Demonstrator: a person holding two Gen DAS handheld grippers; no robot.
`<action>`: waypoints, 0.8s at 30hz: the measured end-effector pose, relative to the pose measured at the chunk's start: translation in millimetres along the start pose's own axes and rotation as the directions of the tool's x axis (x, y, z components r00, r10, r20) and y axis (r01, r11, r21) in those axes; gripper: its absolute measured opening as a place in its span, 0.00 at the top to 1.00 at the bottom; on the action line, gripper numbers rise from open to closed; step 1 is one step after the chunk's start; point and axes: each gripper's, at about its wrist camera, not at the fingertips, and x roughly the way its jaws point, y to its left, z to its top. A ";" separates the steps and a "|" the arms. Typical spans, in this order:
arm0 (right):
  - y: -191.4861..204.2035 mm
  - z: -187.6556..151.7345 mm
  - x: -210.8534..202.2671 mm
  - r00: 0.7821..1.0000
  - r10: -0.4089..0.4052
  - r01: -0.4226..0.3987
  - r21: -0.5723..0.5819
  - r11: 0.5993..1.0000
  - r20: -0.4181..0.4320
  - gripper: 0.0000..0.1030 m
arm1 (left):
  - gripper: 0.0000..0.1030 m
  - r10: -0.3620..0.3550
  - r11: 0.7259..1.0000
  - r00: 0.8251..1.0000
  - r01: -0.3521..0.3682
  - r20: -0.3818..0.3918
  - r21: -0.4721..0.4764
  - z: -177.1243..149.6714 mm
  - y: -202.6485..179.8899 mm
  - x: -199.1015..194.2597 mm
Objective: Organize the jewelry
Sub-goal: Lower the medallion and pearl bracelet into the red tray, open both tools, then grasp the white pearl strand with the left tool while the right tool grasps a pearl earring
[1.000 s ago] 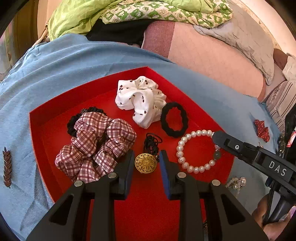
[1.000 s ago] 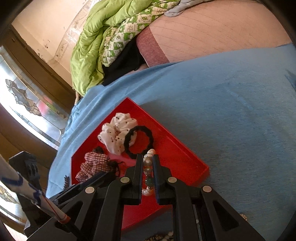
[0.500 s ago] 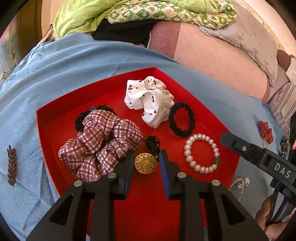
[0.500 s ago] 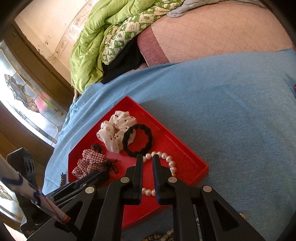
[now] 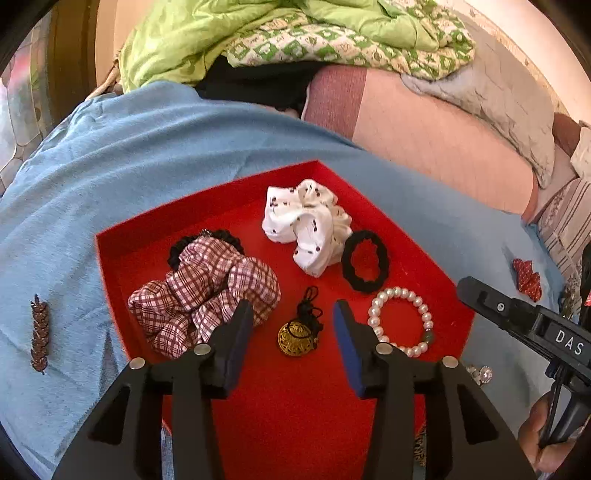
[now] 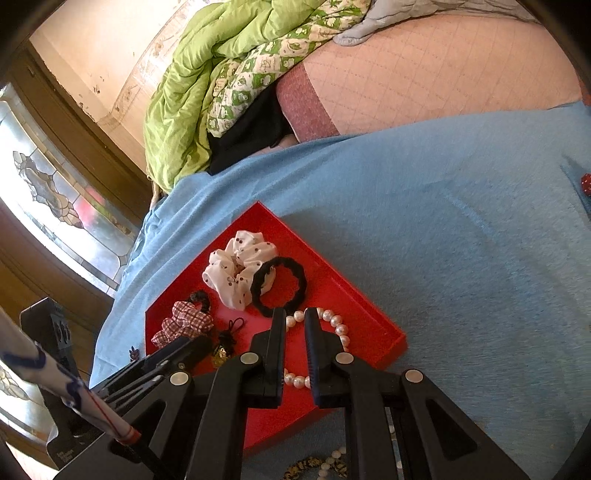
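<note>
A red tray [image 5: 147, 236] lies on the blue cloth. In it are a plaid scrunchie [image 5: 203, 291], a white dotted scrunchie [image 5: 306, 225], a black hair tie [image 5: 365, 266], a pearl bracelet [image 5: 400, 321] and a gold pendant on a black cord [image 5: 297, 334]. My left gripper [image 5: 291, 325] is open, its jaws either side of the pendant and above it. My right gripper [image 6: 295, 332] is open and empty above the pearl bracelet [image 6: 332, 321], the jaws a narrow gap apart. The tray [image 6: 384, 332] also shows in the right wrist view.
A brown leaf-shaped clip [image 5: 40, 338] lies on the cloth left of the tray. A red bow clip [image 5: 526, 278] and small sparkly earrings [image 5: 480, 374] lie to the right. More beads [image 6: 321, 465] lie near the tray's front. Green bedding [image 5: 295, 33] is piled behind.
My left gripper opened and let go of the gold pendant, which now lies in the tray. My right gripper released the pearl bracelet into the tray and drew back slightly.
</note>
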 end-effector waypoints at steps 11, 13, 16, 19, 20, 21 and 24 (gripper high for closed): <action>-16.0 5.5 -21.4 1.000 -0.018 0.017 0.041 0.999 0.011 0.86 | 0.58 -0.017 0.999 1.000 0.016 0.026 0.035 0.5 -14.3 -11.9; -21.0 5.4 -29.9 1.000 -0.021 0.020 0.052 0.998 0.015 0.85 | 0.58 -0.023 0.999 0.999 0.022 0.029 0.046 -0.8 -18.3 -14.2; -26.7 3.9 -45.2 0.999 -0.029 0.027 0.059 0.998 0.022 0.85 | 0.58 -0.033 0.998 0.999 0.030 0.033 0.063 -3.7 -25.5 -18.6; -34.1 -1.6 -62.9 0.999 -0.034 0.032 0.069 0.997 0.028 0.85 | 0.58 -0.045 0.996 0.998 0.042 0.038 0.079 -6.5 -32.3 -23.9; -36.3 -3.7 -67.7 0.999 -0.037 0.035 0.072 0.997 0.029 0.85 | 0.58 -0.049 0.995 0.998 0.045 0.040 0.087 -7.6 -34.5 -25.8; -39.5 -7.6 -73.8 0.999 -0.044 0.042 0.076 0.996 0.025 0.85 | 0.58 -0.053 0.994 0.998 0.049 0.041 0.095 -8.7 -36.6 -27.5; -45.3 -18.4 -81.0 0.999 -0.054 0.054 0.073 0.996 0.002 0.85 | 0.58 -0.052 0.992 0.998 0.046 0.045 0.121 -12.3 -42.0 -32.0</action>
